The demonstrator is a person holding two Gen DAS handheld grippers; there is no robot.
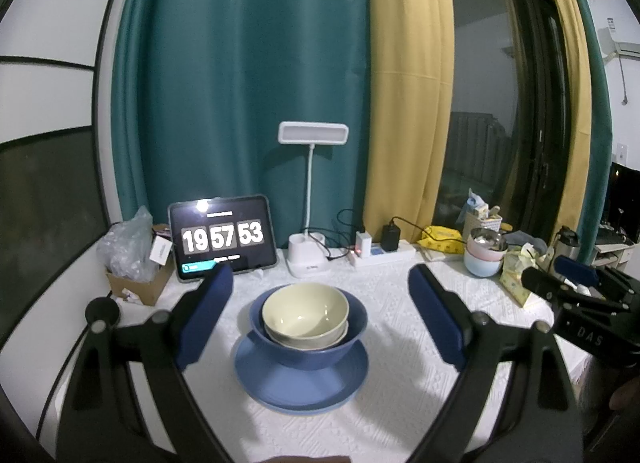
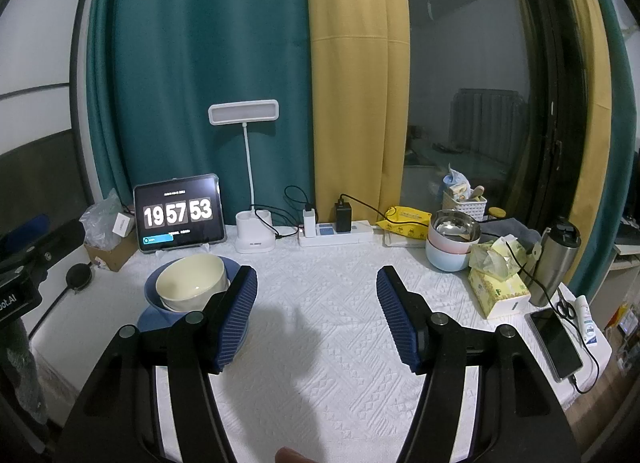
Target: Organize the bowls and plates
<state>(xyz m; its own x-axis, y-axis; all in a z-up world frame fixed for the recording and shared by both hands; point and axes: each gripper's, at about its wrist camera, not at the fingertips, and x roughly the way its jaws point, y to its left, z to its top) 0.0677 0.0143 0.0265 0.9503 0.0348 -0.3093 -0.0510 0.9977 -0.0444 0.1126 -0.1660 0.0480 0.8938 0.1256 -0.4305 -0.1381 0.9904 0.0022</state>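
Counter under a white textured cloth, teal and yellow curtains behind, dark window at right. Back row, left to right: tablet clock, desk lamp, power strip, then a second bowl stack with a steel bowl on top, pink and pale blue below.

Task stack sits towards the left of the counter: blue plate at the bottom, blue bowl on it, cream bowl nested inside, all upright and already nested.

Key relation: the stack lies dead ahead of the left tool, centred between its two pads and slightly below them. No long axis to align to; everything is round. Left tool is spread wide, wider than the blue bowl, pads apart from the rim, nothing held.

Right tool is also spread, nothing between its pads but bare cloth. From it, the stack lies off to the left, partly hidden behind its left pad. The steel-topped stack lies ahead and to its right, well apart.

Judgement: left tool is clearly nearer the nested stack and already lined up; any lift or shift there falls to it. Right tool is the better reach for the steel-topped stack, if that counts as part of the job.
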